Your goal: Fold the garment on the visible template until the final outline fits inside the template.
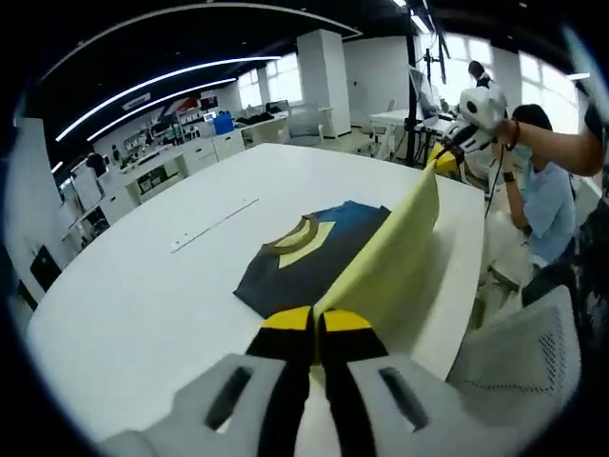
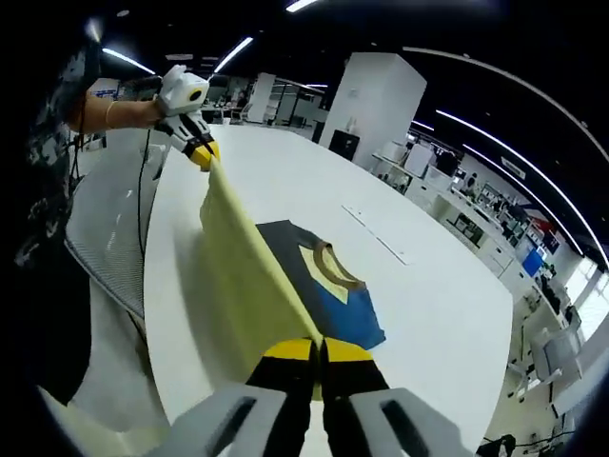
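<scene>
On the white table [image 1: 143, 286] lies my T-shirt [image 1: 314, 257], dark and blue with a yellow neck patch. My left gripper [image 1: 316, 322] and right gripper [image 2: 317, 350] each pinch its yellow edge, holding it up, stretched between them.
</scene>
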Demonstrator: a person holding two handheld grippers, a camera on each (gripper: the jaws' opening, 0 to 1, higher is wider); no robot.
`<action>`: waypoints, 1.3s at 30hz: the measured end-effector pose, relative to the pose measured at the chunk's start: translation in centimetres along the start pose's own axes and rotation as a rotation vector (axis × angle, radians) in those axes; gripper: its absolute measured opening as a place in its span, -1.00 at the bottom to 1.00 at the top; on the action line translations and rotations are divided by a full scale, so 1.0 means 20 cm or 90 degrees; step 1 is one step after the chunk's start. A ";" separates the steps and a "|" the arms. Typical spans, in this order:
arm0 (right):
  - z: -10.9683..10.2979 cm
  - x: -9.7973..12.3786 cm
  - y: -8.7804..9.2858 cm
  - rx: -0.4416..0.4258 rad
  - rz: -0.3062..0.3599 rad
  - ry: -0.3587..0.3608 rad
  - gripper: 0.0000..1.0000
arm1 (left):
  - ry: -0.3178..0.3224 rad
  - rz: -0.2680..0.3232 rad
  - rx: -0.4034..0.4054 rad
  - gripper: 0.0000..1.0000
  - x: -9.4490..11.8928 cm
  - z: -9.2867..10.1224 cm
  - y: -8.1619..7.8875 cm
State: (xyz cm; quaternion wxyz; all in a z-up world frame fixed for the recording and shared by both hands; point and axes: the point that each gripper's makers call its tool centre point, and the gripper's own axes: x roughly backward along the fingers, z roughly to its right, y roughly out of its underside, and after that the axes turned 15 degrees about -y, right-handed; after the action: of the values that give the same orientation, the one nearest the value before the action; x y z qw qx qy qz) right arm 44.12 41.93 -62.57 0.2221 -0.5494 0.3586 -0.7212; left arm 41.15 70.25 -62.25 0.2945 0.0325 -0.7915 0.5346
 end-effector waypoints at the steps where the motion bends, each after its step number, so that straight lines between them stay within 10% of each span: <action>1: 0.02 0.00 -0.01 0.002 0.004 0.005 -1.00 | -0.006 0.000 -0.002 -1.00 -0.01 -0.01 -0.01; 23: 0.39 -0.05 -0.16 0.010 0.054 0.127 -1.00 | -0.109 0.052 0.044 -1.00 -0.24 -0.26 -0.24; 39: 0.63 -0.19 -0.08 0.002 0.004 0.170 -1.00 | -0.134 0.048 0.076 -1.00 -0.50 -0.38 -0.26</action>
State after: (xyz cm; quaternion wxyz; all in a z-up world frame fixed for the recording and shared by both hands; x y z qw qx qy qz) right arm 57.39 42.27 -61.97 0.1755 -0.4471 0.3860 -0.7876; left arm 54.70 72.01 -61.03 0.1872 0.0762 -0.7855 0.5849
